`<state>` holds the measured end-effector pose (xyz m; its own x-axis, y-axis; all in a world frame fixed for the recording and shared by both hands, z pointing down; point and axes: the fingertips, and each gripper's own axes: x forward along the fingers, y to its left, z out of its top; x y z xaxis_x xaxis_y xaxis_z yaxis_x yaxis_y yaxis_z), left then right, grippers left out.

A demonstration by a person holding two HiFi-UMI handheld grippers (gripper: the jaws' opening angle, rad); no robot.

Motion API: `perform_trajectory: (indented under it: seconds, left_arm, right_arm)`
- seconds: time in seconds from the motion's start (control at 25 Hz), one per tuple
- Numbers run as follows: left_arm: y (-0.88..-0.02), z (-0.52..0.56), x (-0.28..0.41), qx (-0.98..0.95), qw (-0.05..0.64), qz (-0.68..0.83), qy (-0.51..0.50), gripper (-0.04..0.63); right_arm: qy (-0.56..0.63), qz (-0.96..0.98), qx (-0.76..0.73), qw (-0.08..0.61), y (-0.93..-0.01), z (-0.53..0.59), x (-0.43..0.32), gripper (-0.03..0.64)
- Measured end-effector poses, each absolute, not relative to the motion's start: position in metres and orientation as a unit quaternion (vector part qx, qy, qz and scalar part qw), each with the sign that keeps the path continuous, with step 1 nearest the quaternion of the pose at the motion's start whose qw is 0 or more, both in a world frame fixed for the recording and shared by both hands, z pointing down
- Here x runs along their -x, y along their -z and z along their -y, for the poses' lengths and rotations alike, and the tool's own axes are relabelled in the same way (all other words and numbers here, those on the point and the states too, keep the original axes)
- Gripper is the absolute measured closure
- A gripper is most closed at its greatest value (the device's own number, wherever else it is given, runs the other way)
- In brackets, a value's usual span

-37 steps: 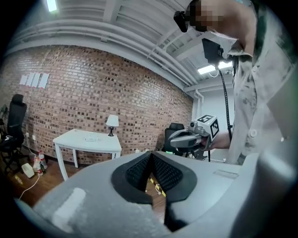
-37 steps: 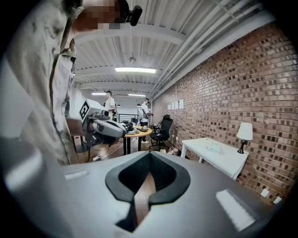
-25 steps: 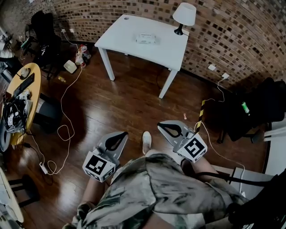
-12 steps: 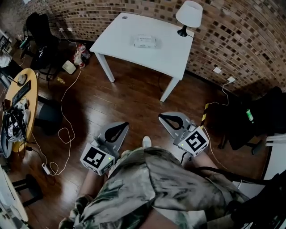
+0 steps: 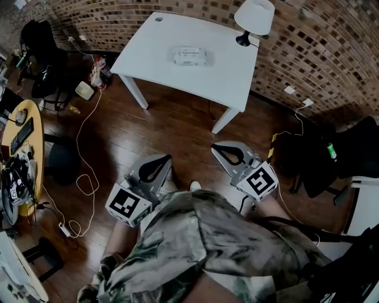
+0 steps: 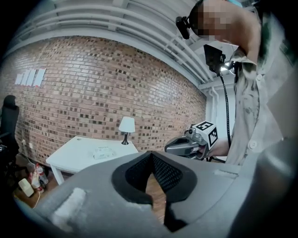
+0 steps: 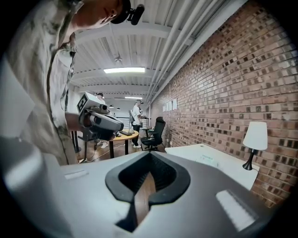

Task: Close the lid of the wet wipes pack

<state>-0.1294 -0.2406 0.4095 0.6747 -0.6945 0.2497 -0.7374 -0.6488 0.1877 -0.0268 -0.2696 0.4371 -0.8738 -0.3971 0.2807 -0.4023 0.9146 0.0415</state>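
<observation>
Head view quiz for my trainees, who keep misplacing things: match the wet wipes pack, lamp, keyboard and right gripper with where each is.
1 wet wipes pack
2 lamp
3 keyboard
4 right gripper

A on the yellow round table
B above the wooden floor
C white table's far corner, by the brick wall
D middle of the white table

Pairs: 1-D, 2-C, 3-A, 4-B
</observation>
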Motion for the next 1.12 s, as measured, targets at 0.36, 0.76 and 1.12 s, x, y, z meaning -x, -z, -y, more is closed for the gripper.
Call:
perform_trajectory:
  seconds: [0.36,0.76,1.12]
  left_arm:
    - [-0.398,0.323,0.165,-0.932,0.118,0.334,-0.073,0.597]
    - [-0.412,0.376,0.216,-0.936,0.119,0.320,-0.083,0.597]
    - [-0.413,0.433,0.218,-0.927,0.120,0.347,-0.077,0.597]
  right_arm:
    - [-0.012,0.955,-0.253,0.153,-0.428,0.343,0.067,0.614]
    - [-0.013,0.949,-0.272,0.161,-0.449,0.411,0.114,0.614]
    - [0.012,0.956,-0.230,0.179,-0.464,0.495,0.122,0.614]
